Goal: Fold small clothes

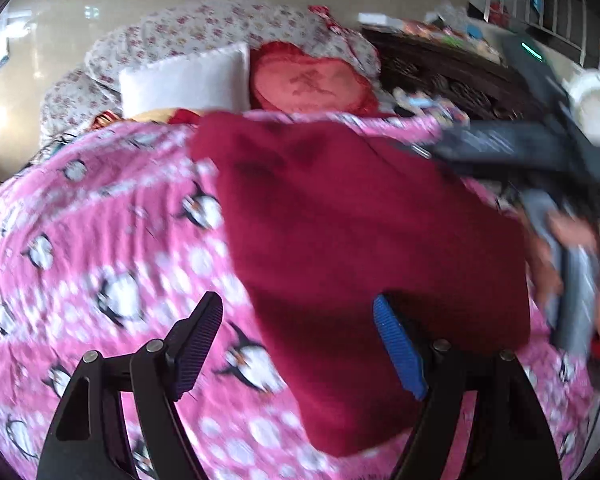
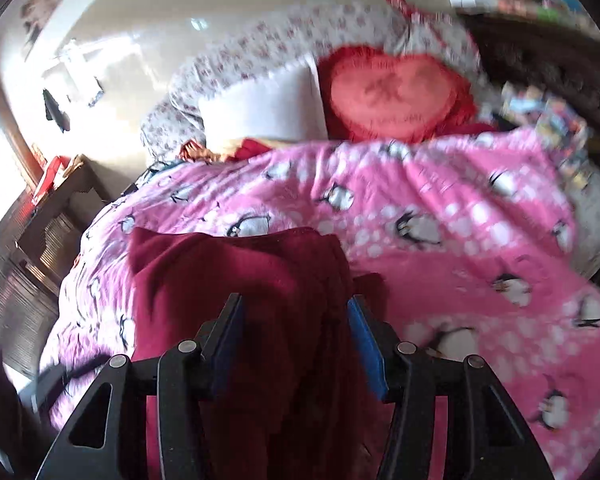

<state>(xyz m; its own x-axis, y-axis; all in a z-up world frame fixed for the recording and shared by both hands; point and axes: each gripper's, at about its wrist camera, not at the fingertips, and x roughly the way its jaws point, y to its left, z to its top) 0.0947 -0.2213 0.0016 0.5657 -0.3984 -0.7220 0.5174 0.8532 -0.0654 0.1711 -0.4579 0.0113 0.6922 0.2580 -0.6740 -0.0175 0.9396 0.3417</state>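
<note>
Your right gripper (image 2: 296,344), at lower centre, stood parted around the garment (image 2: 236,280), unclenched; your left gripper (image 1: 300,348) gaped empty. The loose fold could have slumped open.

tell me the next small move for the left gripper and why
Probably ease the left gripper forward and close on the near edge of the dark red garment. Its jaws stand open with that edge between them, unpinched, and the garment lies flat on the pink penguin blanket.

No readable text, only a blurred embroidered mark on the red heart cushion (image 1: 312,80), not legible
</note>
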